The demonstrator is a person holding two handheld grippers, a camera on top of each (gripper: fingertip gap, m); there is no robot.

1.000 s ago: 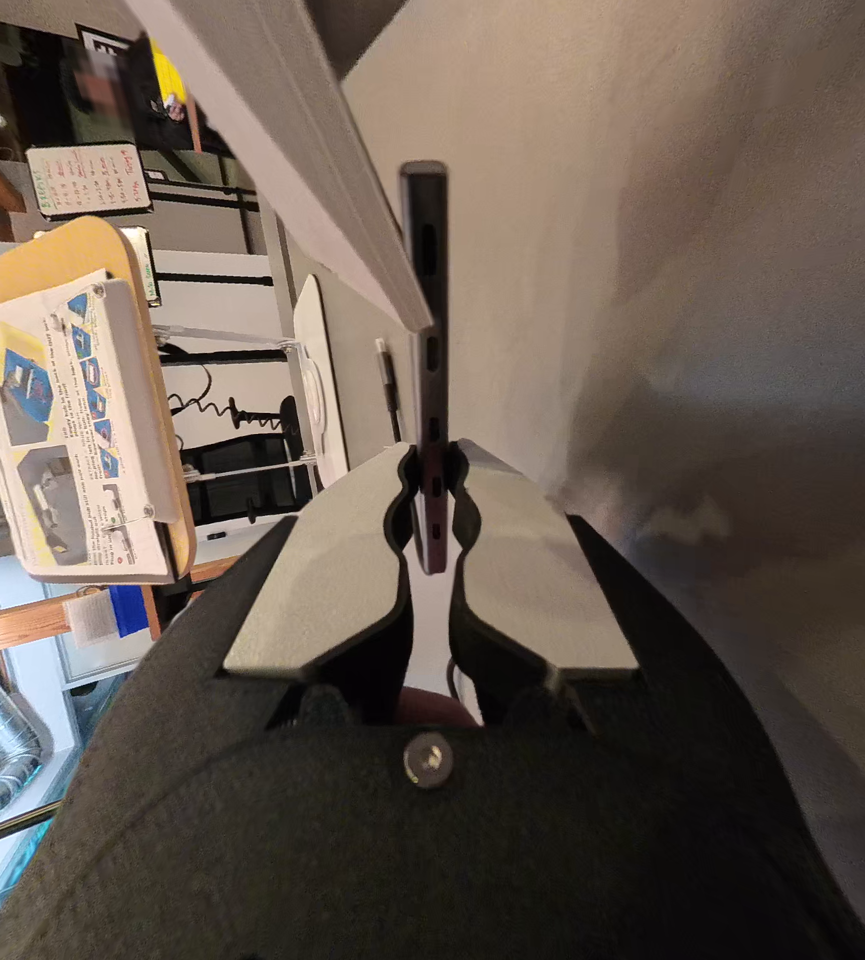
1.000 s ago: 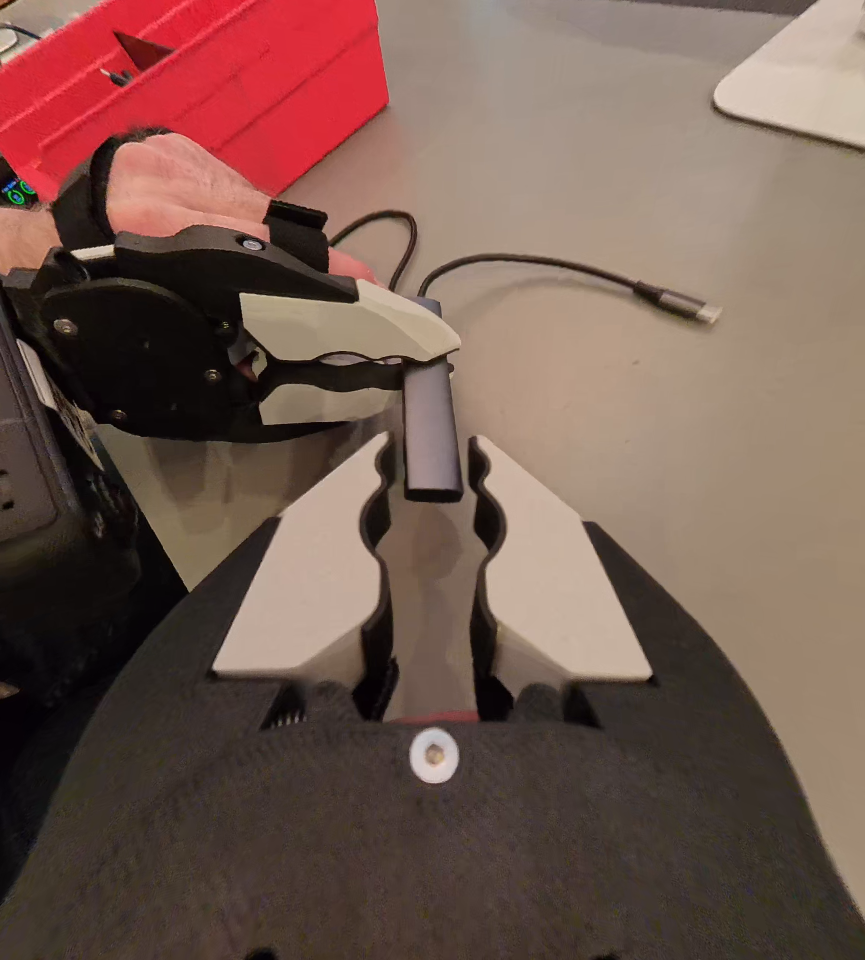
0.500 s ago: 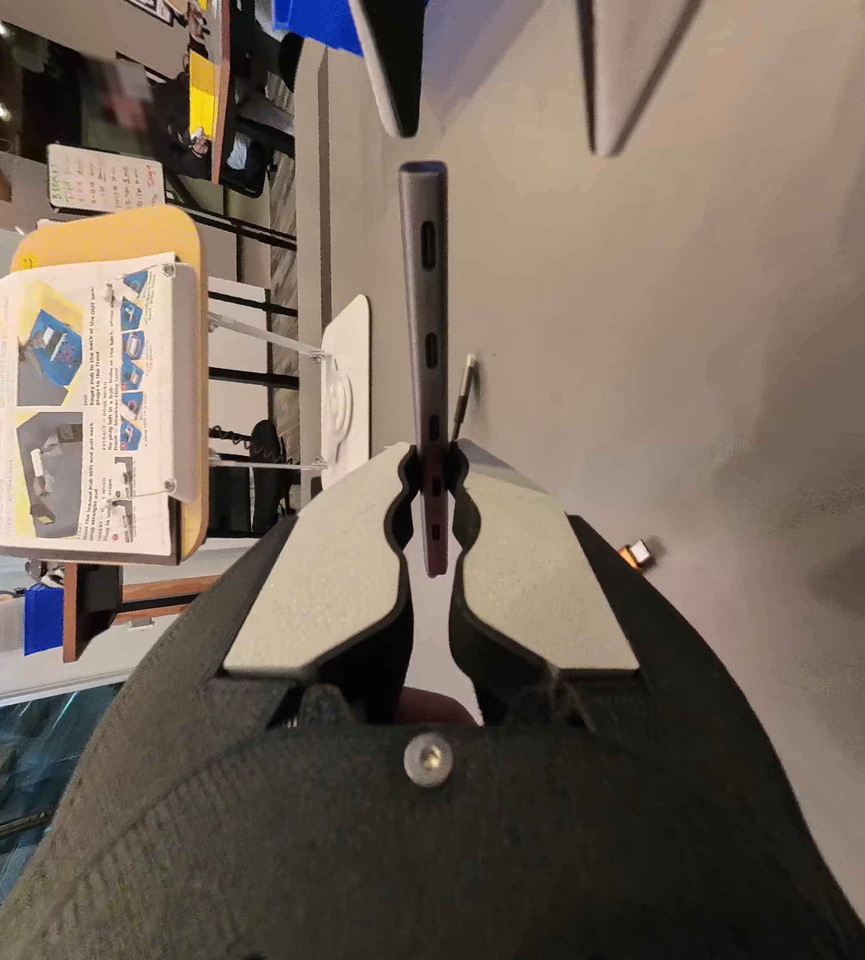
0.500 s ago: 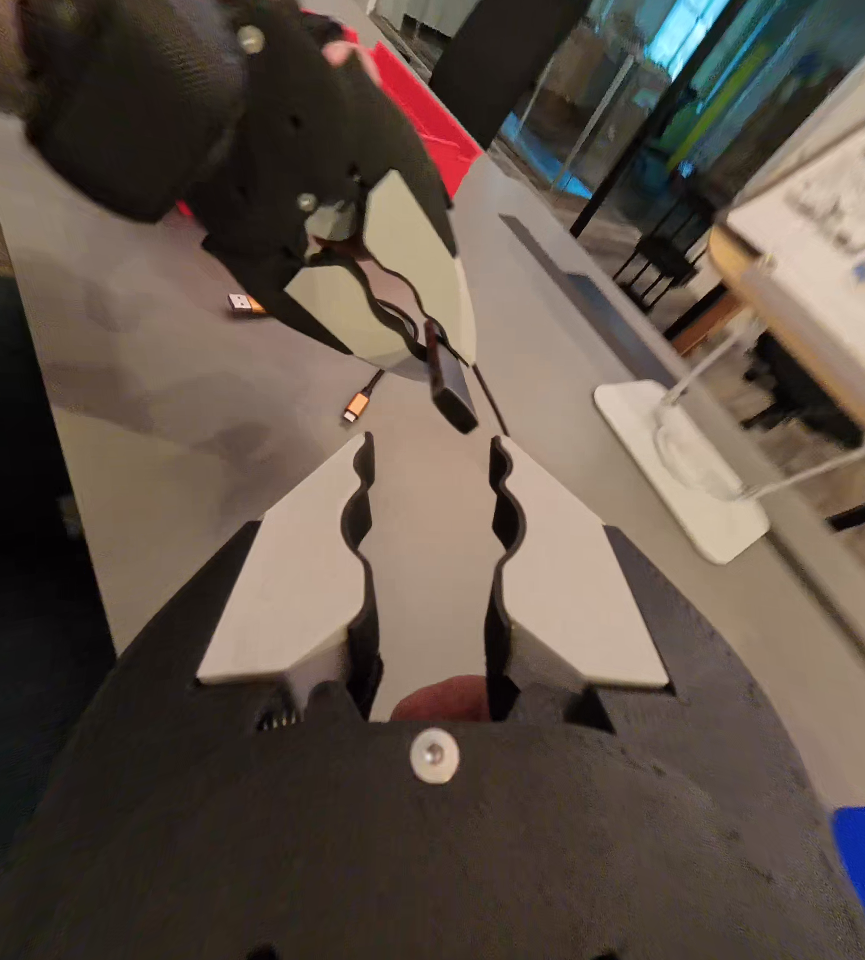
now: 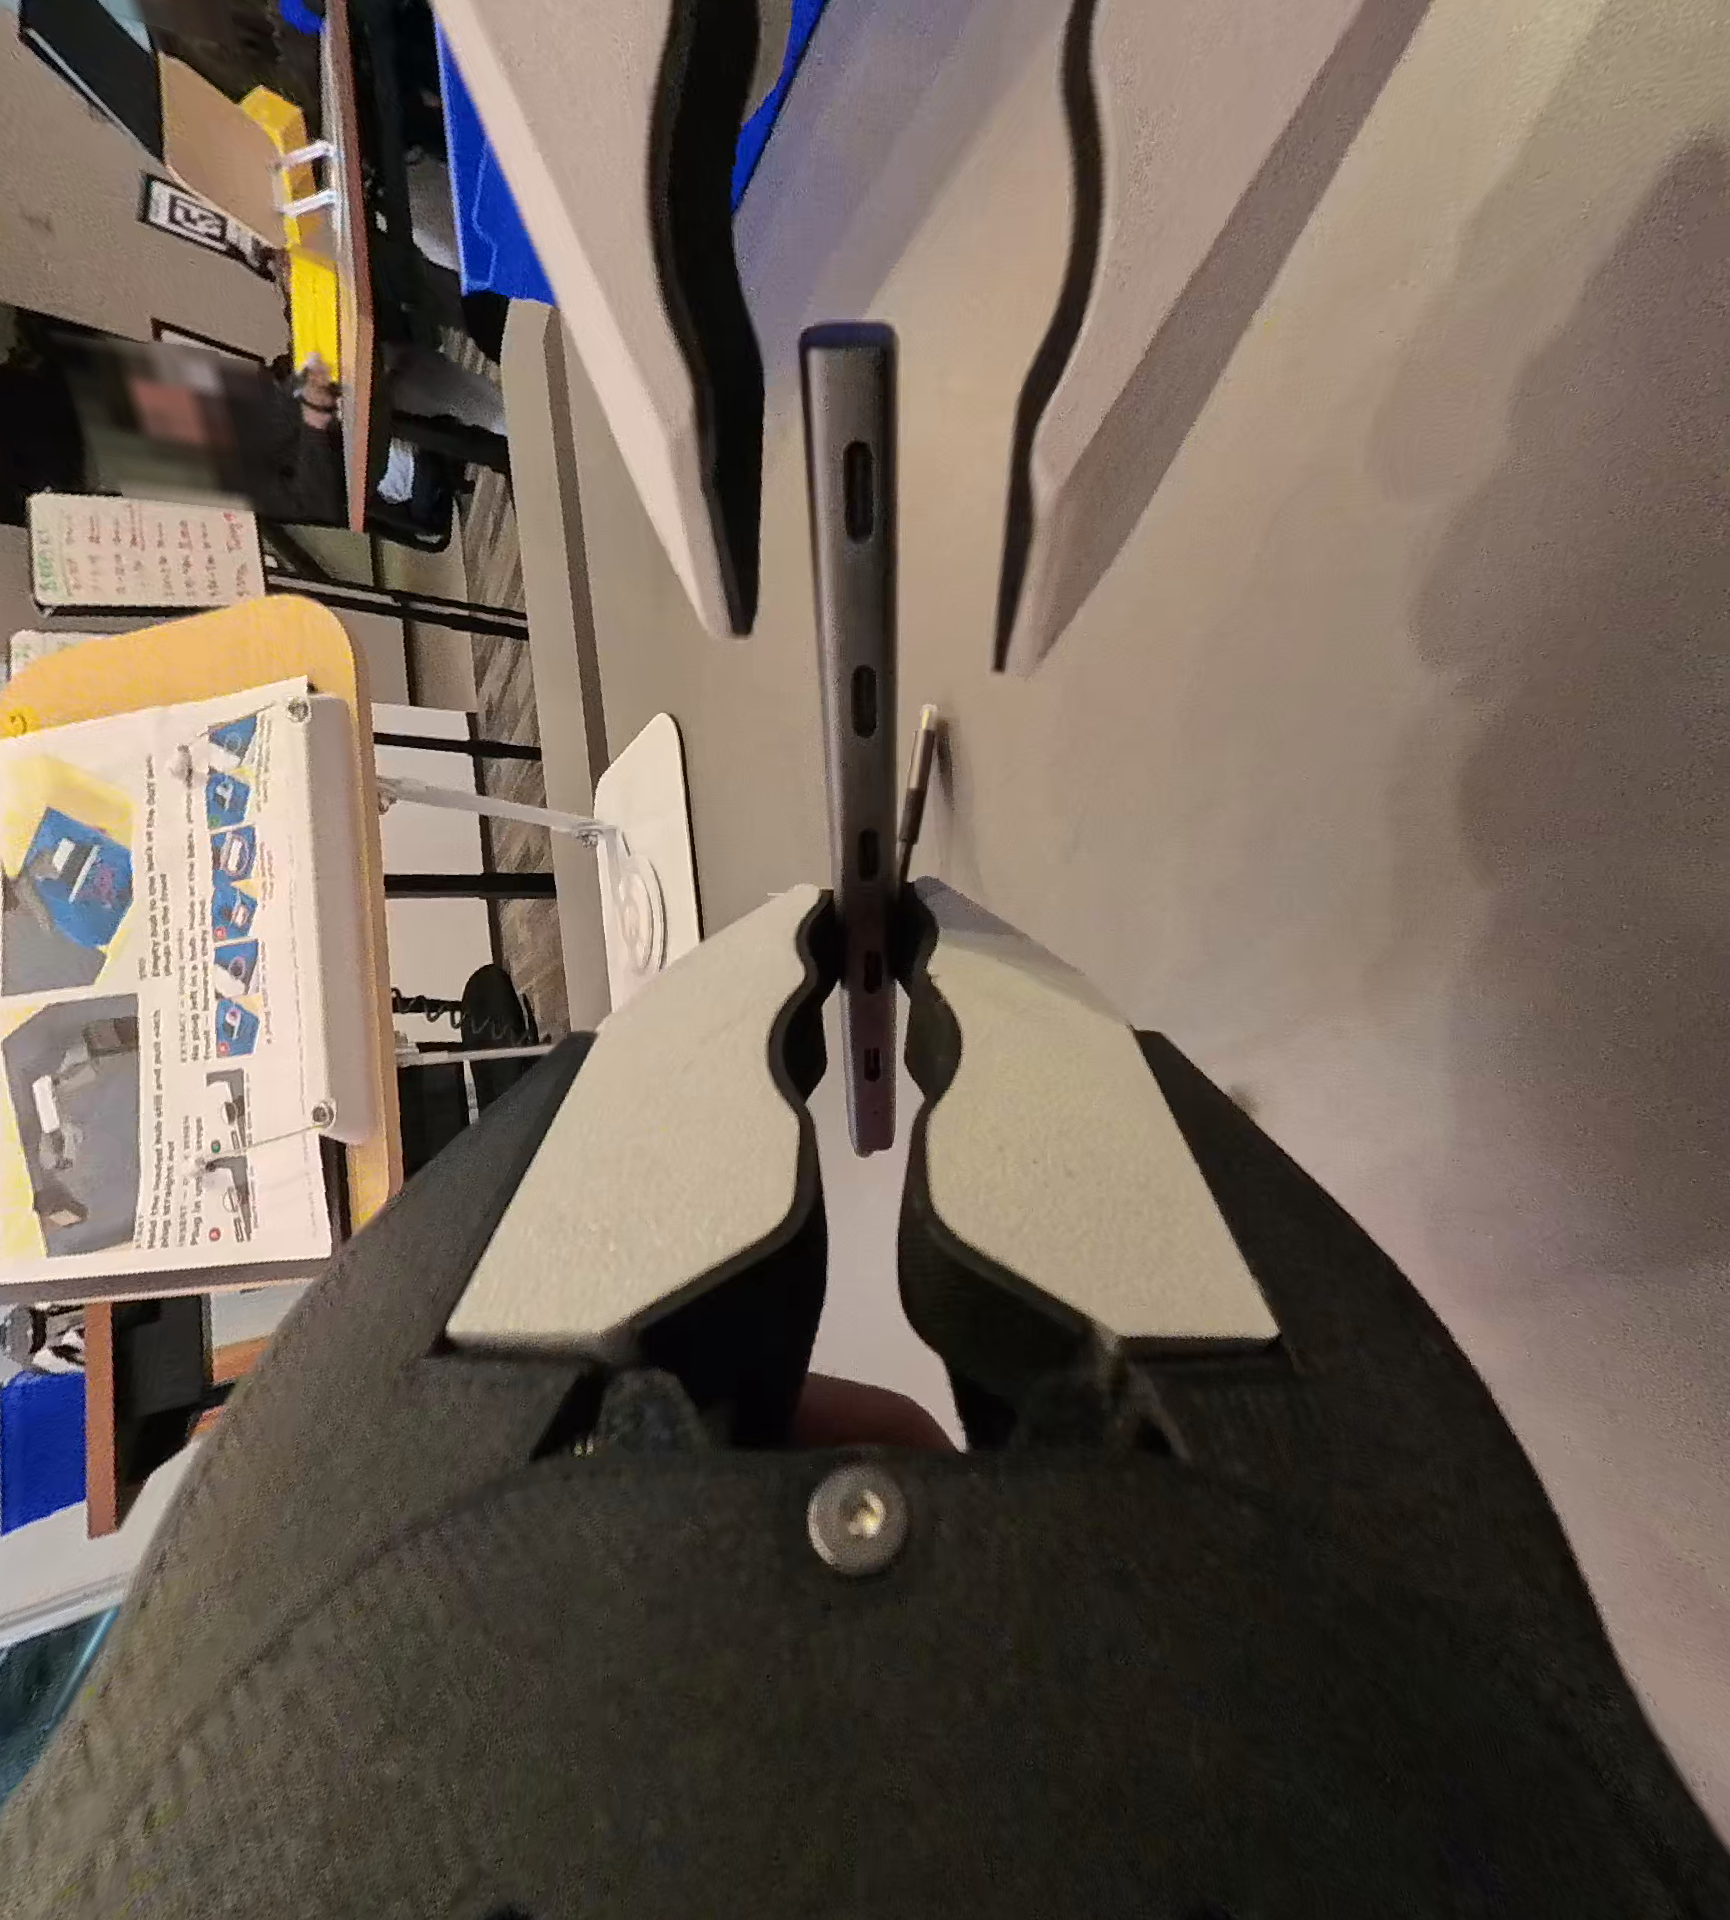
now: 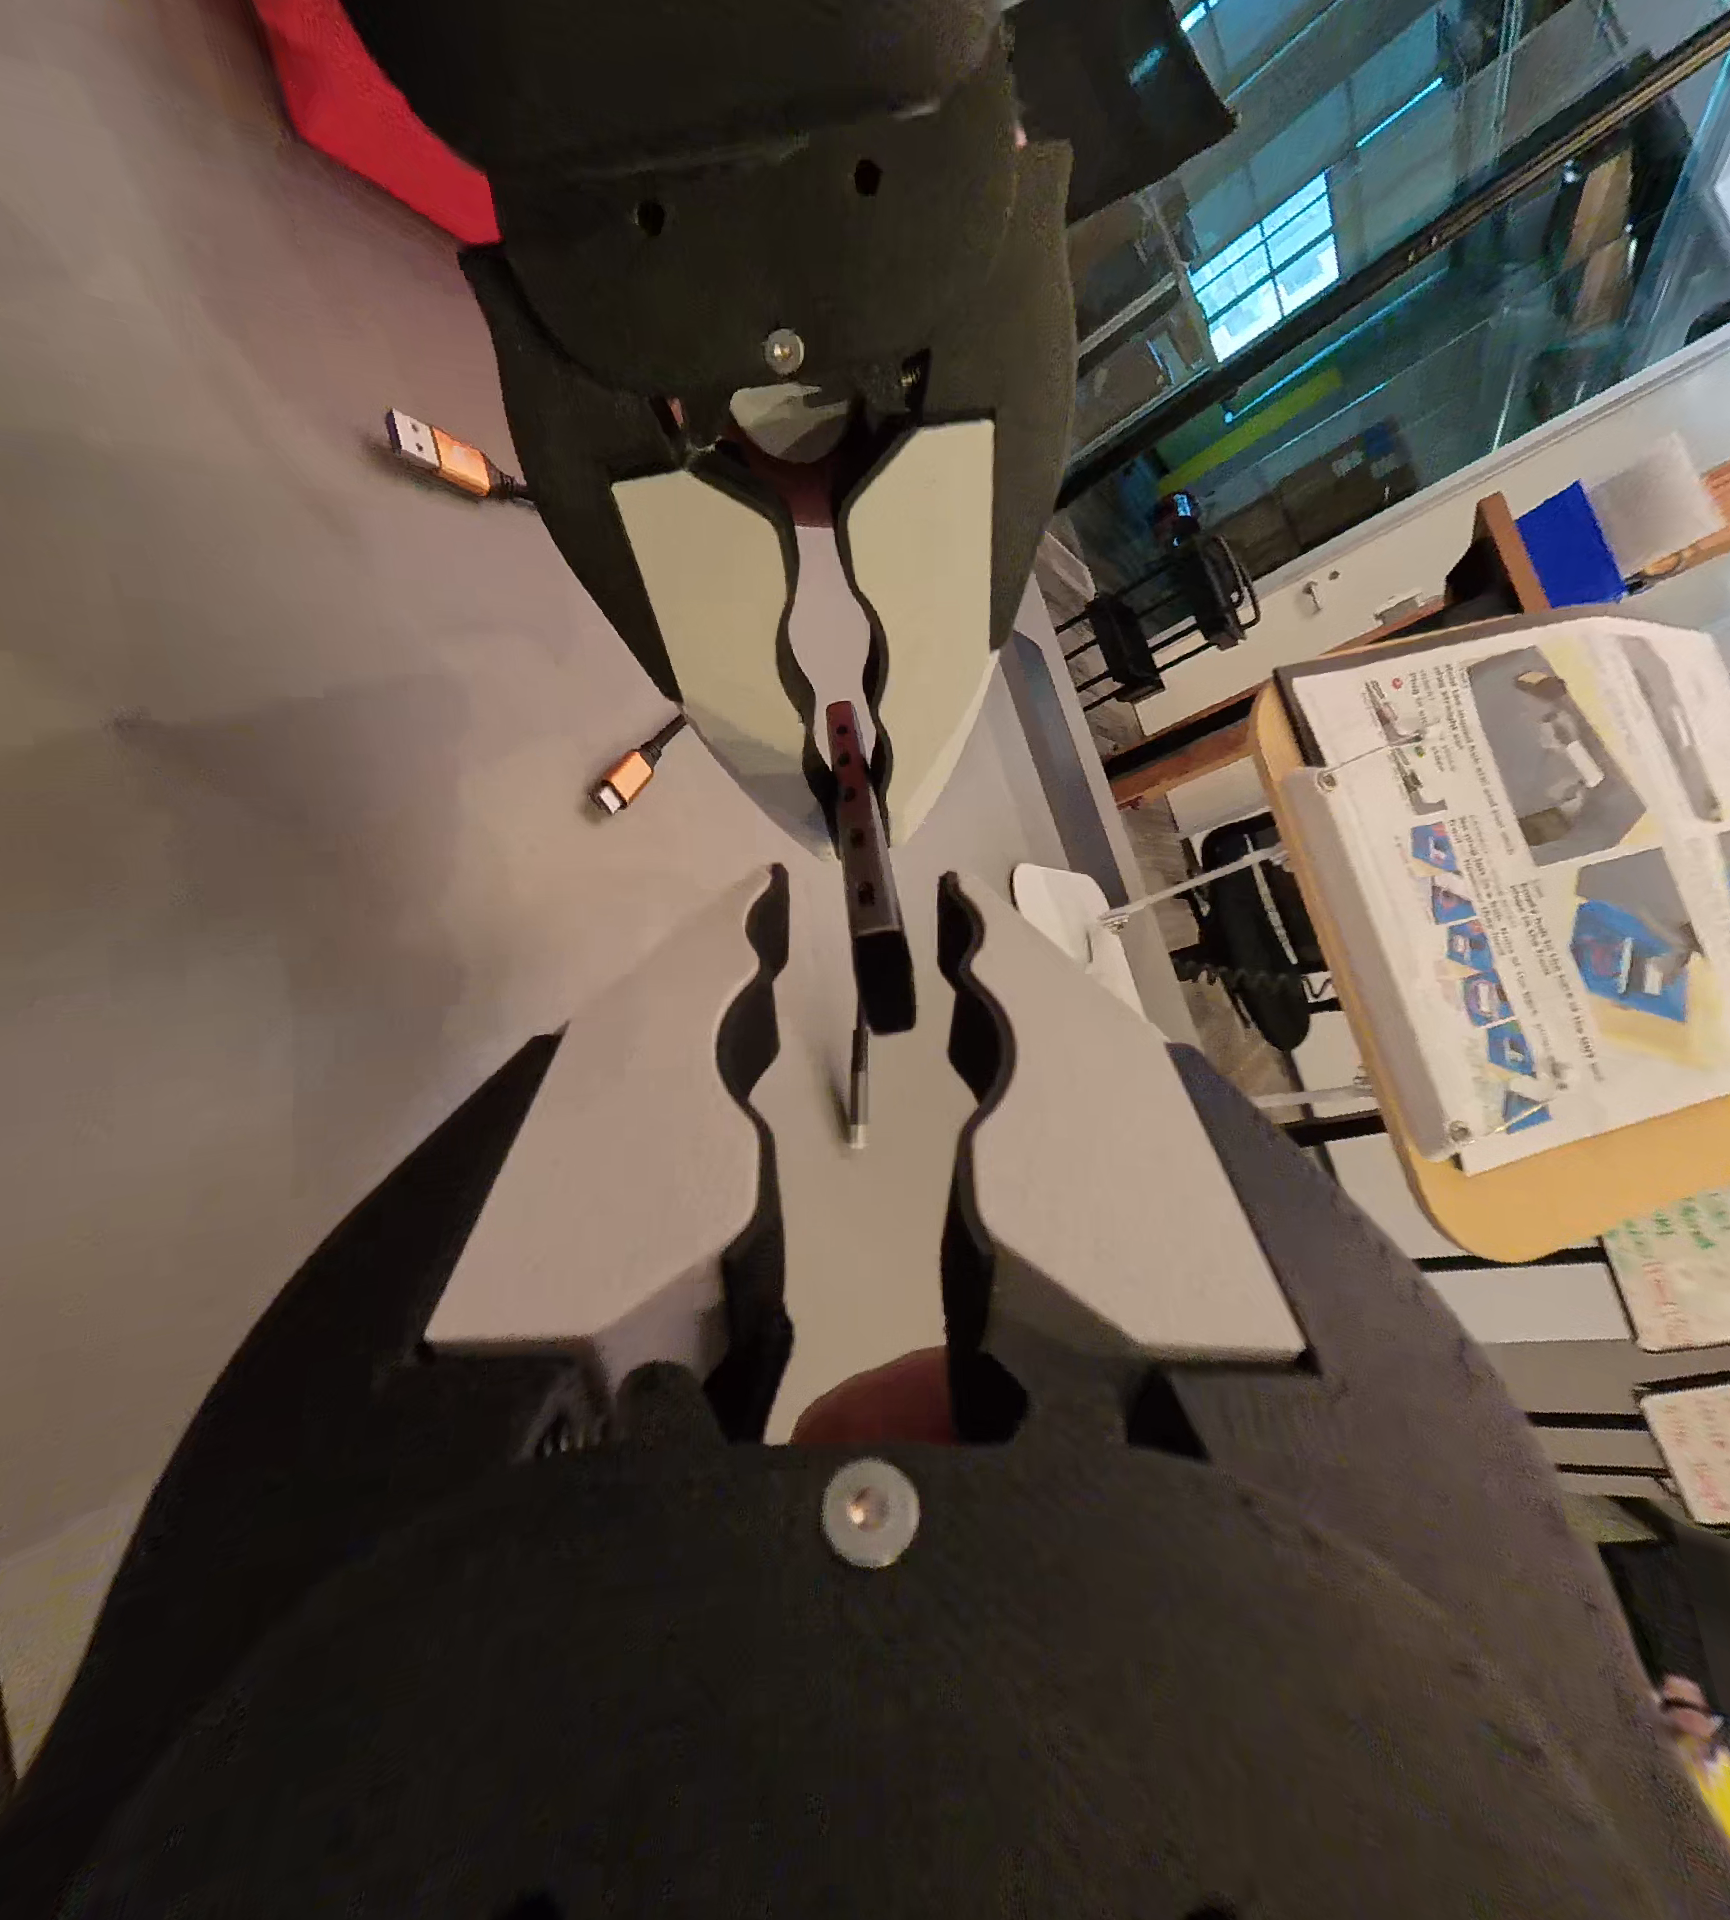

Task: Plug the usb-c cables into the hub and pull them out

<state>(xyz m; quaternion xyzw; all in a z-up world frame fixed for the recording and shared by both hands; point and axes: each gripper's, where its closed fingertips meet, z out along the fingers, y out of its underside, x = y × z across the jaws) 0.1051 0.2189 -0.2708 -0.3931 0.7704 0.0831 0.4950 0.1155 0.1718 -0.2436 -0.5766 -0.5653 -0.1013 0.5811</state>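
You hold a hub point(image 5: 856, 644) with a smooth, satin, dark metal-looking shell, and your left gripper point(image 5: 866, 935) has matt, fine-grained pale plastic fingers point(image 5: 663, 1132) on a rough, textured black plastic body with a shiny metal screw point(image 5: 857, 1519). The table point(image 6: 217, 831) looks matt, smooth and grey. On it the orange plugs point(image 6: 624, 779) have a brushed metallic sheen, and the sheet point(image 5: 113, 977) on the wooden board point(image 5: 175, 655) is plain paper.

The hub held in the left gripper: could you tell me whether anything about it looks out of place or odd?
Nothing looks damaged. The hub is clamped edge-on in the left gripper, lifted off the table, every visible port empty. The cables' plugs lie loose on the table; the right gripper is open around the hub's free end.
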